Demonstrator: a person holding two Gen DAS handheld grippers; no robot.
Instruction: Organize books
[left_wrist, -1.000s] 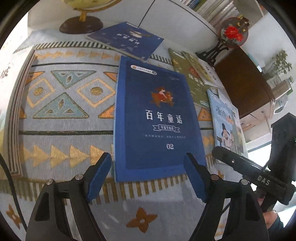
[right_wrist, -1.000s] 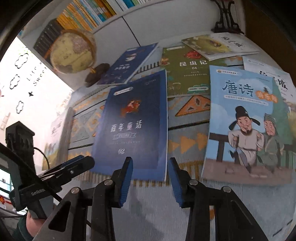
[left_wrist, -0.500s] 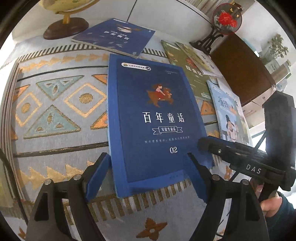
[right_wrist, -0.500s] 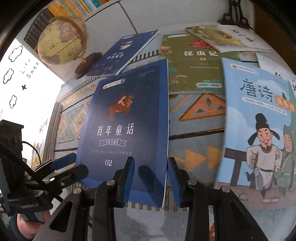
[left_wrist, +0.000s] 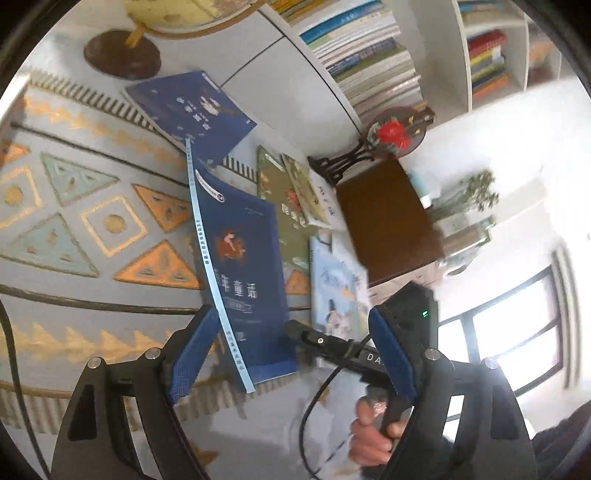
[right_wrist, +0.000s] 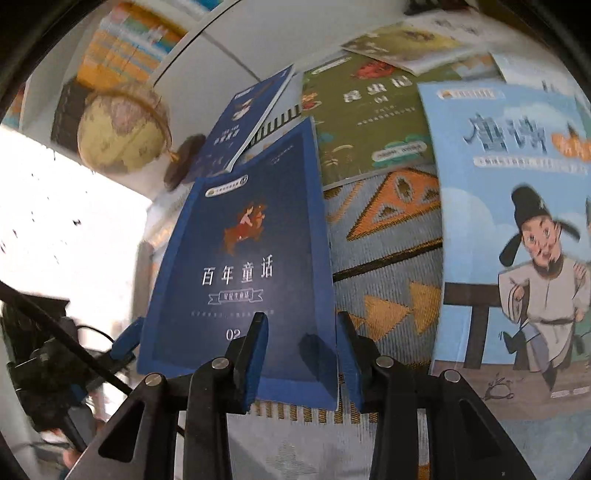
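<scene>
A dark blue book (left_wrist: 243, 266) with a gold title stands tilted on the patterned mat (left_wrist: 74, 229), its pale spine edge raised and its right edge down. My left gripper (left_wrist: 291, 354) is open wide around its near end, the left finger (left_wrist: 192, 354) beside the raised spine. From the right wrist, that book (right_wrist: 240, 266) fills the middle; my right gripper (right_wrist: 301, 356) straddles its lower right corner with a gap showing, one finger (right_wrist: 255, 350) over the cover. A left finger (right_wrist: 125, 341) sits at the book's lower left corner.
Lying on the mat are a second dark blue book (left_wrist: 192, 107), a green book (right_wrist: 365, 118) and a light blue book (right_wrist: 509, 221) with two drawn figures. A globe (right_wrist: 122, 129), a bookshelf (left_wrist: 369, 55), a brown cabinet (left_wrist: 384, 218) and a hand (left_wrist: 373, 432) surround them.
The dark blue book lay flat; now its spine side is raised and it stands tilted. The right gripper has closed in on its lower right corner. The left wrist view has swung up and right.
</scene>
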